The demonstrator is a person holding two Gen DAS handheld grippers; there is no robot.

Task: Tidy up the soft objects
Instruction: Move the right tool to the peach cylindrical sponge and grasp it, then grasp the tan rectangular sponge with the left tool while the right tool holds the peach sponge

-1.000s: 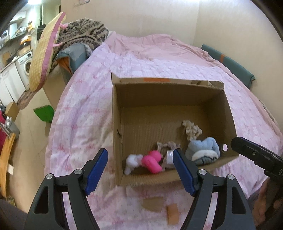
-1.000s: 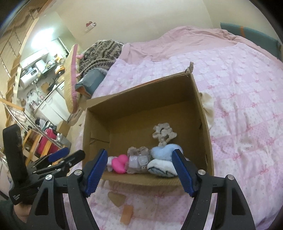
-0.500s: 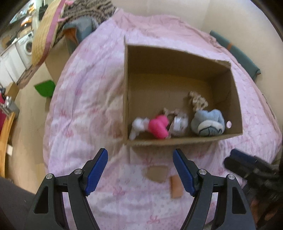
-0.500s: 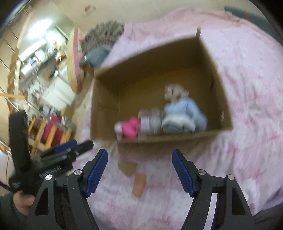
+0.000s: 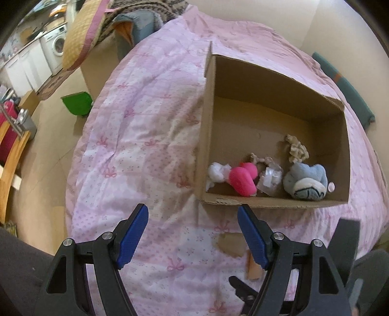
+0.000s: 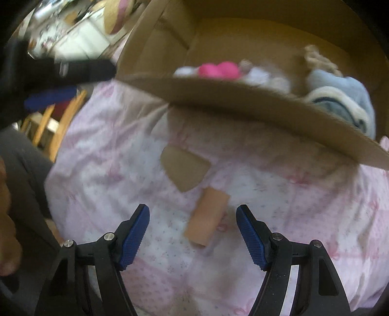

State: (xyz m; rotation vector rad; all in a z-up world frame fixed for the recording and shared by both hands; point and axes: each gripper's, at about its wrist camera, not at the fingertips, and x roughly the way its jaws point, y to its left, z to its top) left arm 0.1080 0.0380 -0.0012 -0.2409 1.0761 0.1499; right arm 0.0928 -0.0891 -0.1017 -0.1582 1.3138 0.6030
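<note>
An open cardboard box lies on a pink quilted bed. Along its near wall lie a white soft toy, a pink one, a clear-wrapped item, a blue plush and a beige knotted piece. My left gripper is open and empty, short of the box's near left corner. My right gripper is open and empty, low over the quilt by a peach strip and a cardboard scrap; the box is beyond.
The bed's left edge drops to a floor with a green bin, a wooden chair and a washing machine. Pillows and blankets are piled at the head. A teal cushion lies along the right wall.
Both grippers have pulled back from the box toward the bed's near edge. The right one has dropped low over the scraps on the quilt. Both stay open.
</note>
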